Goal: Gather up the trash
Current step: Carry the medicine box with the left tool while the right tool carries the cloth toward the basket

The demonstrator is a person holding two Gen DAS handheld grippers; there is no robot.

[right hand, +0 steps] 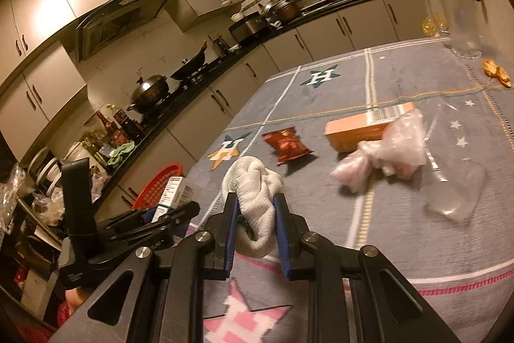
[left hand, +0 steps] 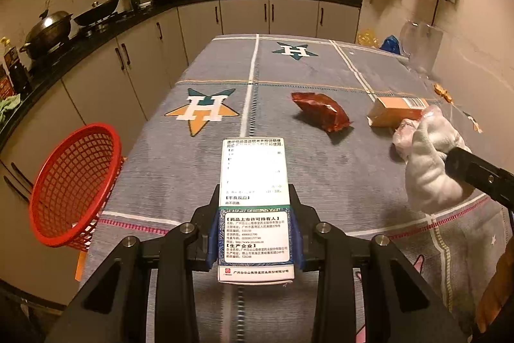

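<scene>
My left gripper [left hand: 255, 233] is shut on a white medicine box [left hand: 253, 198] with printed text, held above the table's near edge. That same box [right hand: 172, 192] shows at the left of the right wrist view. My right gripper [right hand: 257, 224] is shut on a crumpled white foam net wrap [right hand: 253, 192], seen at the right as the wrap [left hand: 430, 163]. On the grey tablecloth [left hand: 289, 156] lie a red snack wrapper [left hand: 321, 111], an orange carton [left hand: 395, 111] and a clear plastic bag [right hand: 385, 150]. A red mesh basket [left hand: 74, 182] stands tilted at the table's left edge.
A clear glass vase [right hand: 456, 5] stands at the far right of the table, with orange peel scraps [right hand: 496, 71] beside it. A flat clear wrapper [right hand: 456, 179] lies right of the bag. Kitchen counter [left hand: 96, 24] with woks and pots runs along the left.
</scene>
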